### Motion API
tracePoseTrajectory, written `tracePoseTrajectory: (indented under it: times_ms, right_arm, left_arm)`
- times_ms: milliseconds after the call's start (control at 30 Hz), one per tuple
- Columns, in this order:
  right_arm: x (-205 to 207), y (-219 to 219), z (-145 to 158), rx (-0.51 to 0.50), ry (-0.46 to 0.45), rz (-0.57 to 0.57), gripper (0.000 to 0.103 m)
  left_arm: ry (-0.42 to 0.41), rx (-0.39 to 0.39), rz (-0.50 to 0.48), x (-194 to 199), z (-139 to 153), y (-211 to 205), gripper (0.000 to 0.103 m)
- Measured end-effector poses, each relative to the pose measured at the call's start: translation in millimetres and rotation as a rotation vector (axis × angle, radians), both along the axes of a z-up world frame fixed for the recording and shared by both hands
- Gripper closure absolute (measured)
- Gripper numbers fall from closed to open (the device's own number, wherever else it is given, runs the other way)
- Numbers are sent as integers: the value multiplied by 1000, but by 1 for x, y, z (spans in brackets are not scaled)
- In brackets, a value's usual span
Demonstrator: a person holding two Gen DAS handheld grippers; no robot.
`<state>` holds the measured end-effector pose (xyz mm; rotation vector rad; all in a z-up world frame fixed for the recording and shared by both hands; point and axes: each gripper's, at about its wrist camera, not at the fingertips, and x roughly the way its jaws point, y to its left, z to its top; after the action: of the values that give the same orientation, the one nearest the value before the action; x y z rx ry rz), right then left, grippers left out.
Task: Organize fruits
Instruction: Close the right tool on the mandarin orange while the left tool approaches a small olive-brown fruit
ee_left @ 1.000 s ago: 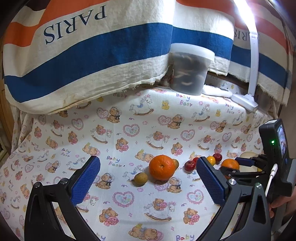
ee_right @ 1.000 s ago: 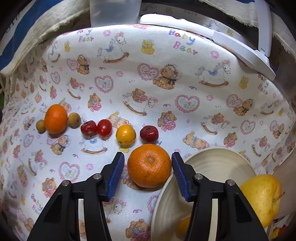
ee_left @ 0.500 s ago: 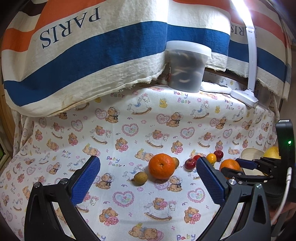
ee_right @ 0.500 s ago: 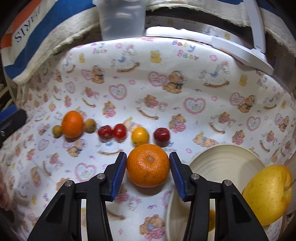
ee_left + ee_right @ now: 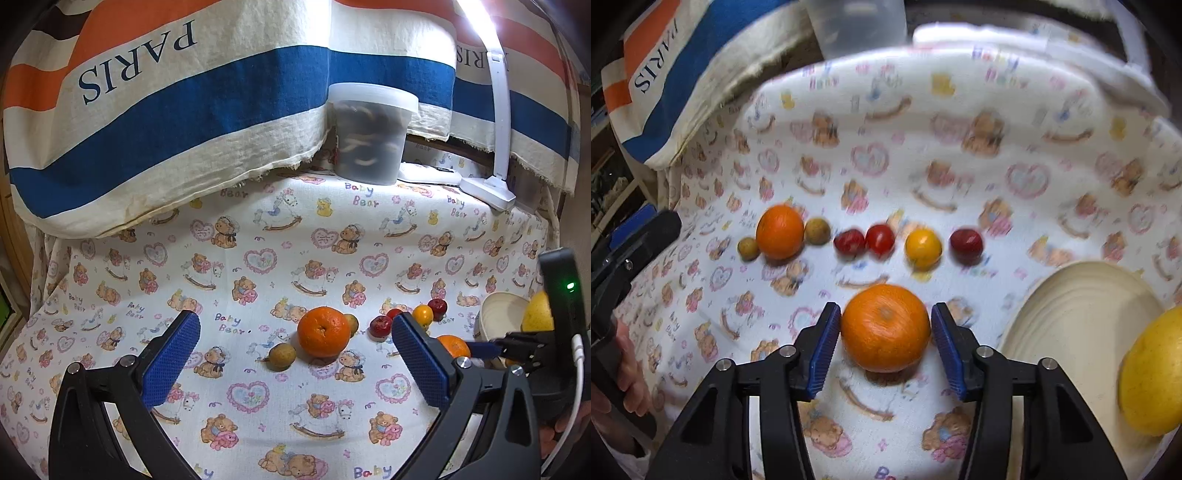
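Mandarin: the nearer orange fruit [image 5: 885, 328] sits on the teddy-bear cloth [image 5: 960, 147], straight ahead of my right gripper [image 5: 885, 330] and right between its blue pads.
Right gripper state: part open; its jaws have just been opening a little around the mandarin. A thin gap shows on each side of the fruit, so I judge it is not clamped; the fruit rests on the cloth.
Left gripper state: my left gripper [image 5: 295, 363] stands wide open and holds nothing.
Key relation: the mandarin lies dead centre of my right jaws, with the cream bowl [image 5: 1082, 317] just beside it to the right. It is round, so there is no long axis to line up with.
Nearer hand: the right one, plainly. From the left wrist view this mandarin [image 5: 453, 346] shows off to the right, half hidden behind my left gripper's pad.
Row behind: 7 fruits in a line, a second mandarin [image 5: 780, 232] with a small brownish fruit on each side of it, then 2 red ones, 1 yellow tomato-like fruit [image 5: 923, 248] and 1 more red.
Bowl contents: a large yellow fruit [image 5: 1152, 373] shows at its right edge; the bowl's own floor looks mostly bare.
Next move, my judgement: close squarely on the mandarin before any lift.
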<state>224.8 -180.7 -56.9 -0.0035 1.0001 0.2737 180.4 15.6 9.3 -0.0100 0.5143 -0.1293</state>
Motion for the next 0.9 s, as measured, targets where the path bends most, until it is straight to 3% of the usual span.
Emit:
tracePoseTrajectory:
  times_ms: [200, 367, 533, 600, 700, 800, 867, 900]
  right_arm:
    - [-5, 8, -1, -40, -43, -4, 52]
    - [-7, 5, -1, -20, -77, -49, 52]
    - [-8, -2, 5, -1, -117, -84, 52]
    - [-8, -3, 5, 7, -114, -78, 52]
    - [-5, 0, 2, -6, -95, -73, 52]
    - [-6, 2, 1, -10, -93, -66, 52]
    - [-7, 3, 1, -16, -93, -62, 52]
    - [-7, 4, 1, -18, -92, -60, 52]
  left_arm:
    - [4, 21, -1, 2, -3, -3, 0]
    - [51, -82, -14, 7, -7, 8, 0]
    - [56, -73, 1, 12, -10, 14, 1]
    - [73, -58, -3, 17, -14, 14, 8]
    - [100, -53, 7, 25, -22, 16, 27]
    - [140, -124, -19, 36, -29, 20, 39]
    - [190, -172, -39, 44, -36, 22, 56]
    - [214, -195, -49, 47, -40, 23, 59]
